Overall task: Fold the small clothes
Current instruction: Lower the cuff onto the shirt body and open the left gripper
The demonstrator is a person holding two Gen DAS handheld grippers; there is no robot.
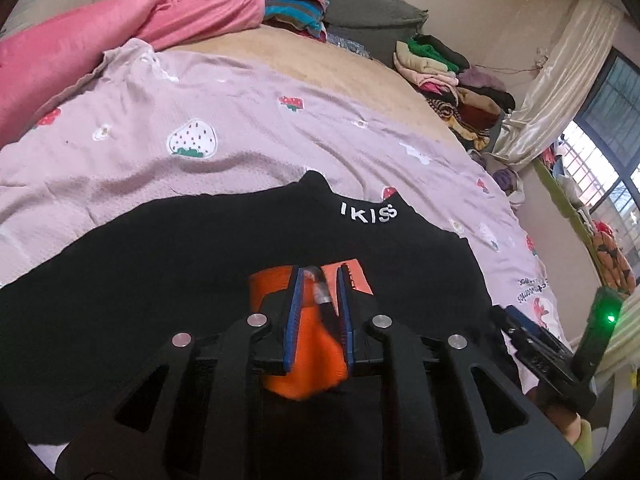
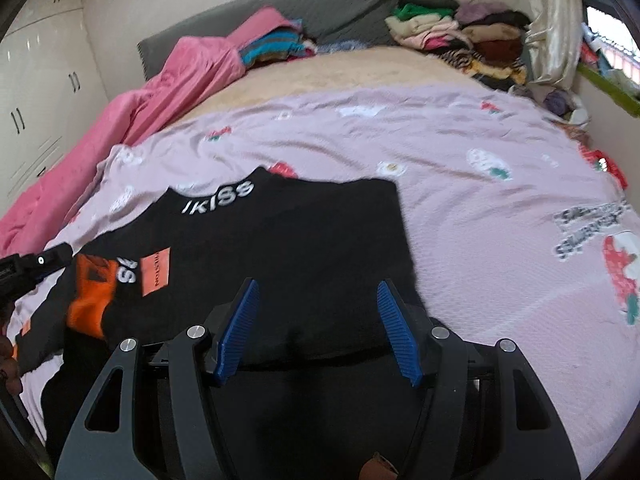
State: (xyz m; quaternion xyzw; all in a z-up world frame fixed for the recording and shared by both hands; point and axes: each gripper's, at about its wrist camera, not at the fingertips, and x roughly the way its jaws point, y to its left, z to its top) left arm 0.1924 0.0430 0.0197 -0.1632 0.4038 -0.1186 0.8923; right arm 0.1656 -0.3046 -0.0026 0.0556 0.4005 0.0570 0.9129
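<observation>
1. The left gripper [image 1: 318, 280] stands nearly closed on the orange cuff [image 1: 304, 360] of the black top [image 1: 200, 280], its jaws pinching the fabric.
2. The black top lies flat on the strawberry-print sheet [image 1: 240, 128] covering the bed [image 2: 340, 72], collar lettering toward the grey headboard [image 2: 320, 8].
3. The right gripper [image 2: 316, 320] hovers over the top's hem, jaws apart, holding nothing.
4. Folded clothes piles [image 2: 460, 36] sit by the headboard.

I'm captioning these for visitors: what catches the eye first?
A black top with white lettering at its collar lies spread on the pale pink strawberry-print sheet. The left gripper pinches its orange cuff. A bright pink blanket is heaped along the bed's left side.
</observation>
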